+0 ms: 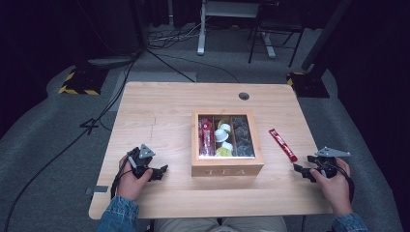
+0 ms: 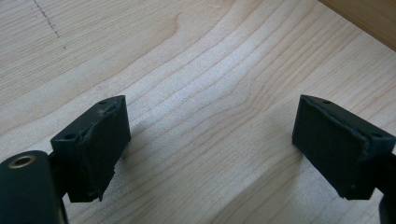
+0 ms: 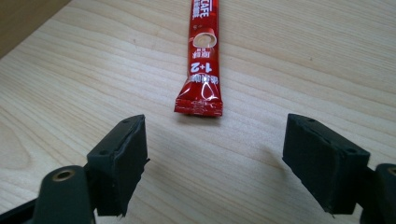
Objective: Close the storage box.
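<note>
Two black two-jaw grippers rest low over the pale wooden table (image 1: 159, 104), one on each side of the light wooden tea box (image 1: 227, 169). The left gripper (image 1: 162, 170), left of the box, has its jaws wide apart over bare wood. The right gripper (image 3: 212, 149), right of the box, also stands spread with nothing between its pads.

One long red coffee-mix sachet (image 3: 201, 60) lies flat on the table just right of the box. Its long axis runs away from the right gripper, near crimped end toward the jaws; its far end is cut off in the right gripper view.

The box has three compartments; their contents are hard to make out.
</note>
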The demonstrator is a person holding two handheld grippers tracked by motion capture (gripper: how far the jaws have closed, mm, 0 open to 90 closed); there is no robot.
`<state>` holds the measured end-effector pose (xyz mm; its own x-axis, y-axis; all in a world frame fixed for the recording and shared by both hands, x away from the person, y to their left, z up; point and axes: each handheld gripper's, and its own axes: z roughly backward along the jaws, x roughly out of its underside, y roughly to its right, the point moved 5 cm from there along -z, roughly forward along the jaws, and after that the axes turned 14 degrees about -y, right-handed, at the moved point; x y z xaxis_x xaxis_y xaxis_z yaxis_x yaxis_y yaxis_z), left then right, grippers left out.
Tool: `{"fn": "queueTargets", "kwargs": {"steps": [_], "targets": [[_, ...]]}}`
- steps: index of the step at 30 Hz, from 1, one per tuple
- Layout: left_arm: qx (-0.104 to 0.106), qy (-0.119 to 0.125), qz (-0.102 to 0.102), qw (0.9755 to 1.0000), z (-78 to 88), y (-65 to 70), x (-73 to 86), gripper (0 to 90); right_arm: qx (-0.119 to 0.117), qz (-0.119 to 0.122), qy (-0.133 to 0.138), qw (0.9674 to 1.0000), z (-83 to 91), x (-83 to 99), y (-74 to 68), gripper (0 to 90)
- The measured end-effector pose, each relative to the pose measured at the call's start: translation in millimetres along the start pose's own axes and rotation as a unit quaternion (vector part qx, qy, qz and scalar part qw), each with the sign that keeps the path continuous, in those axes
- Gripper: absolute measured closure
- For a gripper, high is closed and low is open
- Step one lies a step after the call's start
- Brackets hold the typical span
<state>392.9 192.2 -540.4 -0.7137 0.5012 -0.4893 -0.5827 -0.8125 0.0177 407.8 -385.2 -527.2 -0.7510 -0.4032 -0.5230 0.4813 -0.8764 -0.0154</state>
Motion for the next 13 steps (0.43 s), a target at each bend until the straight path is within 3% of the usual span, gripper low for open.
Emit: {"fn": "queueTargets", "kwargs": {"steps": [13], "targets": [[-0.001,0.000,0.003,1.0000,-0.3,0.6,0.0,11.4,0.014,-0.002,0.015,0.9998,-8.4,5.8,-3.1,14.2]]}}
